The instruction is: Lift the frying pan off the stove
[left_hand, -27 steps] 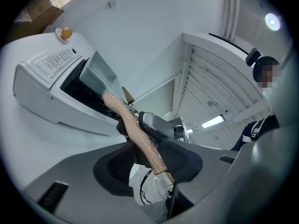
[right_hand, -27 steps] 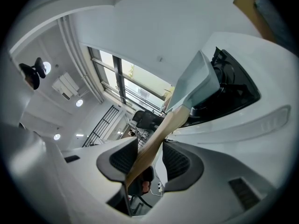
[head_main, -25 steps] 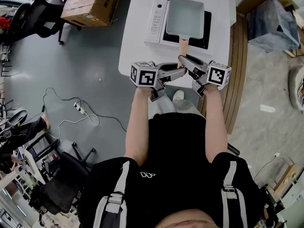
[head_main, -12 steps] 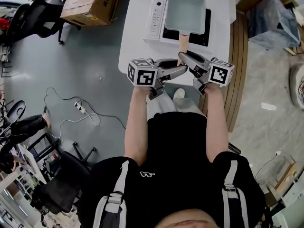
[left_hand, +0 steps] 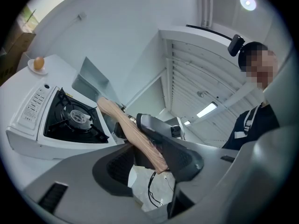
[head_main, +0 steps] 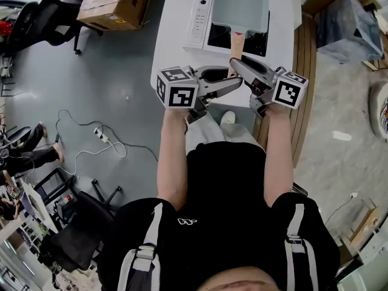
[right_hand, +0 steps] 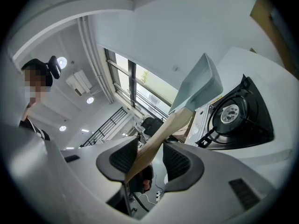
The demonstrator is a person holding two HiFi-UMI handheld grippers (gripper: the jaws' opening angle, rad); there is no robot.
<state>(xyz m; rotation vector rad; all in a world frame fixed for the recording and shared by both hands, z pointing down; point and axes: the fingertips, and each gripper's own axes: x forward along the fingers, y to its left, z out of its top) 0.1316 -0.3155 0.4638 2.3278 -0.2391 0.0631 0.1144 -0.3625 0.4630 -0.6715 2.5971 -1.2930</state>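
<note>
The frying pan is square, shallow and pale grey-green, with a light wooden handle. It hangs clear above the stove, the handle slanting down from its near wall toward the person. The stove, a white single-burner gas unit, sits on the white surface, its black burner uncovered.

The white table carries a white single-burner gas stove toward its far end. At a far corner sits a small dish holding what may be an egg.
</note>
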